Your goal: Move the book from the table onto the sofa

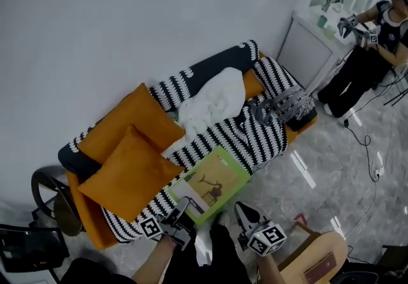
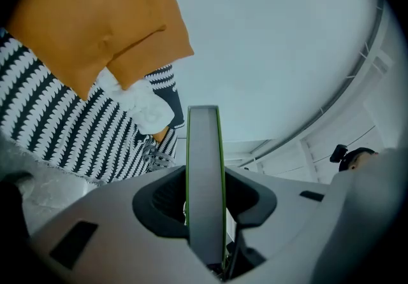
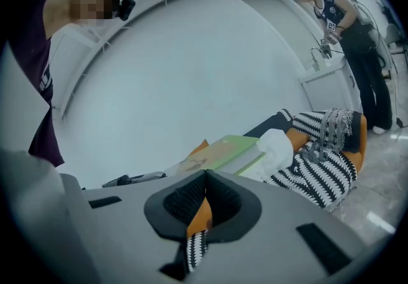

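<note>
A green book (image 1: 210, 186) hangs over the front edge of the striped sofa (image 1: 258, 142), cover up. My left gripper (image 1: 182, 208) is shut on its near edge. In the left gripper view the book (image 2: 205, 168) stands edge-on between the jaws, which press on both its faces. The right gripper (image 1: 241, 213) hovers just right of the book, shut and holding nothing. From the right gripper view the jaw tips (image 3: 204, 176) meet, and the book (image 3: 224, 152) lies beyond them to the left of a white cloth (image 3: 279, 146).
Two orange cushions (image 1: 127, 162) fill the sofa's left half; a white cloth (image 1: 213, 101) and a grey blanket (image 1: 290, 106) lie on its right half. A person (image 1: 376, 28) stands at a white cabinet (image 1: 312, 47). A wooden chair (image 1: 315, 263) is at bottom right.
</note>
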A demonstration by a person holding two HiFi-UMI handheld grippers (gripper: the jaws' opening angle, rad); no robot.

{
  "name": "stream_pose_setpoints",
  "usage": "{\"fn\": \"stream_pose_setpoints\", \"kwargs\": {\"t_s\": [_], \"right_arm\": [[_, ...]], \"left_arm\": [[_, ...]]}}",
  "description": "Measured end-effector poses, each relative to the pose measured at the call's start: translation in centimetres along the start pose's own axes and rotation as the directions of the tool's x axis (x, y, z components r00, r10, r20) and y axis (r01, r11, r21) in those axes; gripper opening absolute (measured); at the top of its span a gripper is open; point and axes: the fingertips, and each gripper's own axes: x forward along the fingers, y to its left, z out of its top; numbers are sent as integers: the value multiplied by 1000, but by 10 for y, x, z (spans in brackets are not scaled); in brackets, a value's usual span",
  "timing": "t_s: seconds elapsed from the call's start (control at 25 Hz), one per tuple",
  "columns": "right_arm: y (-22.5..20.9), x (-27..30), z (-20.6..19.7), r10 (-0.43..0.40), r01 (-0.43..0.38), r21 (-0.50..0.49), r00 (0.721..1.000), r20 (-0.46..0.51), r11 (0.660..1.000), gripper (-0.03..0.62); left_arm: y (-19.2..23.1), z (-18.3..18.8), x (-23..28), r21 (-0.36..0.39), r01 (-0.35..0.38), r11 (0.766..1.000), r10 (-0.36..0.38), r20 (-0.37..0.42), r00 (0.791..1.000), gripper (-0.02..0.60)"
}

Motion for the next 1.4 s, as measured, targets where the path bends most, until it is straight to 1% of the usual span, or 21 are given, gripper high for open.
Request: {"fn": "stream_pose_setpoints", "kwargs": {"t_s": [0.12,0.36,0.64,0.76,0.96,1.2,1.32,1.4], "right_arm": [[-17,21,-5,-9,9,2,1000,3,1000,23],[-56,54,-37,-27,28,29,999,-19,999,23],[-103,88,-75,-49,53,82,998,-44,995,23],[-118,99,-87,-63,67,122,997,-41,990,23],[-138,115,-110,-63,70,154,997,-50,986,23],[-156,117,-122,-66,75,203,996,-55,976,23],[-159,120,-130,-56,74,218,995,-85,973,23],[-164,123,-134,-49,70,219,993,-103,973,23]], "left_arm": [[23,17,15,-1,-16,1000,16,15,1000,150],[84,43,46,-10,-36,999,37,33,999,150],[167,68,74,-24,-91,996,92,72,993,150],[199,72,81,-36,-105,994,108,94,990,150],[253,79,94,-42,-132,990,136,109,985,150],[296,77,121,-47,-157,987,161,121,979,150],[322,82,138,-53,-194,980,199,124,972,150],[333,89,153,-55,-200,978,206,131,970,150]]}}
